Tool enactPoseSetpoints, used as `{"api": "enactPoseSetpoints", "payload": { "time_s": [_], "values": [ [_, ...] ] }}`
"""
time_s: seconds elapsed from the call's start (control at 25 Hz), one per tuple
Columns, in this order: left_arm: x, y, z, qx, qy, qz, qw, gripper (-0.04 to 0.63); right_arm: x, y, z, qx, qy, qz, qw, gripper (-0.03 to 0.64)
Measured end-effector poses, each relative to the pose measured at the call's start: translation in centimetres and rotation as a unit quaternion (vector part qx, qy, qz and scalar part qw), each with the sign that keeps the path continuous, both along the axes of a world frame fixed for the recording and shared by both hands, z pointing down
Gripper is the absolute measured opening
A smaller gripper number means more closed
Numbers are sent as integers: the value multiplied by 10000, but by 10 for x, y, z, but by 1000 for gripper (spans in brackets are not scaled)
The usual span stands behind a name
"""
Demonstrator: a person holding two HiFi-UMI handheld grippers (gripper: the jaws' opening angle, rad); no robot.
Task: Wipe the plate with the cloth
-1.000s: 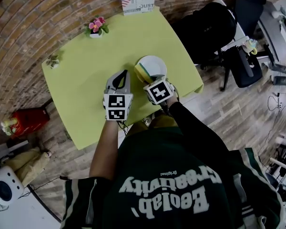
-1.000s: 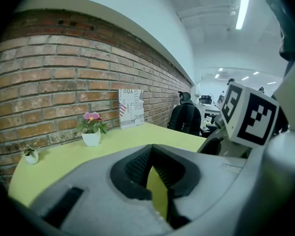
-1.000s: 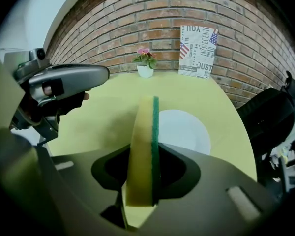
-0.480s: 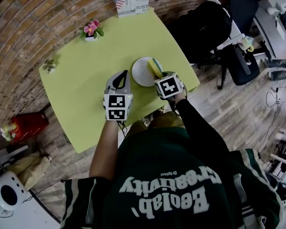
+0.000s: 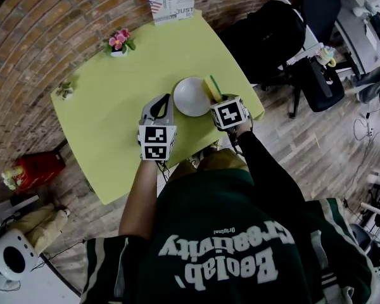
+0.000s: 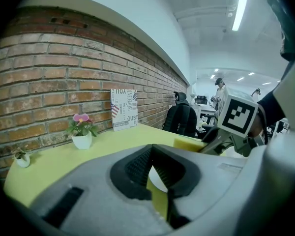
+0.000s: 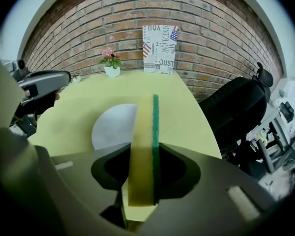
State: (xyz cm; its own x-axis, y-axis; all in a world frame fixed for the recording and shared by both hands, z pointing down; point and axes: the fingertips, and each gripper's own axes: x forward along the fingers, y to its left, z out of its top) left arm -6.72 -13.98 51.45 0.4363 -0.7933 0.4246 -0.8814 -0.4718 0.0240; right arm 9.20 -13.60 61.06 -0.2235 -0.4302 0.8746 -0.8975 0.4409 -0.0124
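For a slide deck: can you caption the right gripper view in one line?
Right gripper clamps a yellow-and-green sponge on edge; a white plate lies ahead on the yellow-green table.

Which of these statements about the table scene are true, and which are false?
1. The right gripper is shut on a yellow and green sponge. True.
2. The plate is blue. False: it is white.
3. A potted pink flower stands on the green table near the brick wall. True.
4. The left gripper grips the plate. False: it holds nothing and sits beside the plate.
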Motion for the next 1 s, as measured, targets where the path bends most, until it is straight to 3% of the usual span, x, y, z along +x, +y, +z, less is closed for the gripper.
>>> {"api": "enactPoseSetpoints", "payload": {
  "time_s": [0.36,0.68,1.0],
  "values": [
    [-2,3,4,-44,-15,-39,10000,6,-57,28,-12,-114,-657,-682,9954,152],
    [-3,7,2,-24,-30,-63,10000,6,-102,62,-5,-310,-854,-1348,9867,152],
    [-5,16,5,-46,-82,-16,10000,6,-96,65,1,-341,-724,-1184,9897,152]
  ]
}}
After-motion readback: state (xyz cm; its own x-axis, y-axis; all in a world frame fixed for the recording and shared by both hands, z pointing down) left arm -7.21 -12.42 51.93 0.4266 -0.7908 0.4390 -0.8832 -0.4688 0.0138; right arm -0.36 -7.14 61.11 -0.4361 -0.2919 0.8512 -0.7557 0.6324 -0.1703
